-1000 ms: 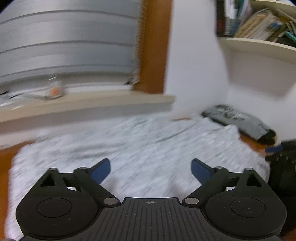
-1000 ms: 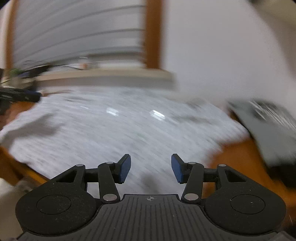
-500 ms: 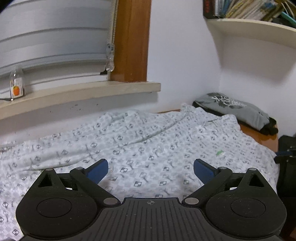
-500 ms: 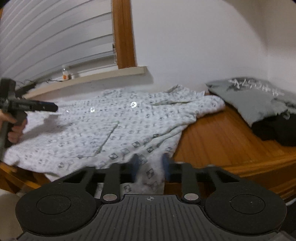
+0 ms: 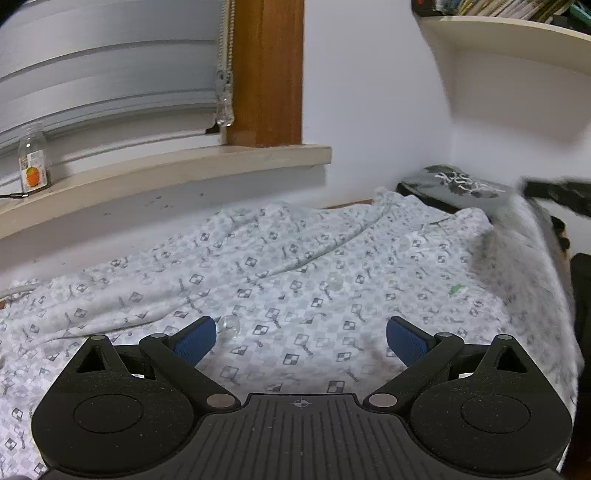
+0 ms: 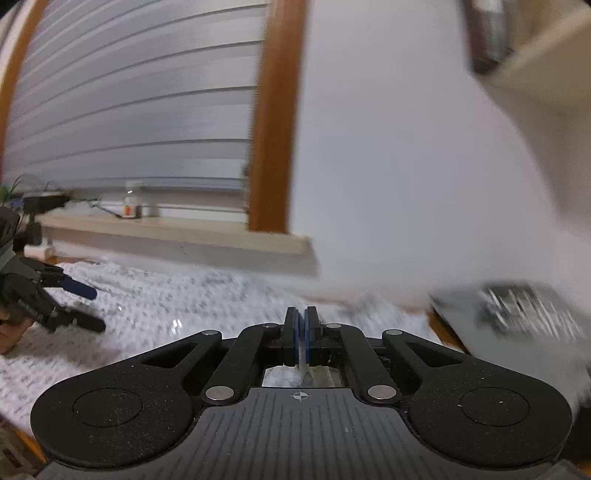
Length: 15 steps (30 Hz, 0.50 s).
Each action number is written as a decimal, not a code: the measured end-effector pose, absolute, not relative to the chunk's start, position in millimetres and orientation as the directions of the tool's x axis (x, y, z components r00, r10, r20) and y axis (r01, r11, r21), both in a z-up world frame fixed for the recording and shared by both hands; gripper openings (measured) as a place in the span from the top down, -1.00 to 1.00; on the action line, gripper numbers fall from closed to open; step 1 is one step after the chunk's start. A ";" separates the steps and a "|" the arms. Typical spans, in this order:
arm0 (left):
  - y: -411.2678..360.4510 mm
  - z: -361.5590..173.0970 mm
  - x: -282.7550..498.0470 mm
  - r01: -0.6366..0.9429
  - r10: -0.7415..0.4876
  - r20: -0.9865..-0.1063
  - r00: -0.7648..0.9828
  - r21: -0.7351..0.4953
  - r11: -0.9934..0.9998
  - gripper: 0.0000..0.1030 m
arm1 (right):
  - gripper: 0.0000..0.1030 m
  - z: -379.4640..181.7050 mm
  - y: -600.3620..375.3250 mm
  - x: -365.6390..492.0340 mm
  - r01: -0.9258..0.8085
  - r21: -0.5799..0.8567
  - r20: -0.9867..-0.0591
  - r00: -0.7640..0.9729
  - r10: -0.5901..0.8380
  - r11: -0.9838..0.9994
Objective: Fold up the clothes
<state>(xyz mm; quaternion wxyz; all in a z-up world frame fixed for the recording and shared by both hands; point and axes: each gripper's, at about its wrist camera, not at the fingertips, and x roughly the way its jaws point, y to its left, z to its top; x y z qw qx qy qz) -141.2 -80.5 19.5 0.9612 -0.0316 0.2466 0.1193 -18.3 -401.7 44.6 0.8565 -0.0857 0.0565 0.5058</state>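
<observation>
A white shirt [image 5: 295, 280] with a small grey check print lies spread out and wrinkled over a wooden surface below the window sill. My left gripper [image 5: 301, 339] hovers open just above its near middle, with nothing between the blue pads; the right wrist view shows it at the left [image 6: 92, 310], held by a hand. My right gripper [image 6: 302, 339] is shut on the shirt's right edge, a strip of white cloth pinched between its pads. In the left wrist view that edge [image 5: 524, 243] rises, blurred, toward the right gripper [image 5: 532, 189].
A folded grey garment [image 5: 461, 184] with a white print lies at the far right by the wall, over something dark. A small bottle [image 5: 33, 162] stands on the window sill [image 5: 184, 166]. A shelf [image 5: 509, 33] with books hangs at the upper right.
My right gripper closed on the shirt's right edge and lifted it up off the surface. The left gripper came down nearer the shirt, then held still, open.
</observation>
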 end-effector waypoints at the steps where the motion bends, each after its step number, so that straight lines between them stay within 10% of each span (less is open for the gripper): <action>1: -81.1 19.3 -140.9 -0.243 0.214 -0.483 0.849 0.001 0.970 -0.93 | 0.94 49.9 -388.2 -17.0 -0.881 -0.109 -0.183 0.473 0.862 0.460; 10: -85.3 13.5 -130.2 -0.246 0.235 -0.538 0.809 0.053 0.968 -0.93 | 0.89 24.9 -282.4 18.8 -0.905 -0.122 -0.464 0.415 0.783 0.407; 15: -91.0 9.8 -125.2 -0.231 0.245 -0.561 0.790 0.098 0.968 -0.93 | -0.02 9.7 -311.0 16.0 -0.901 -0.058 -0.505 0.397 0.766 0.429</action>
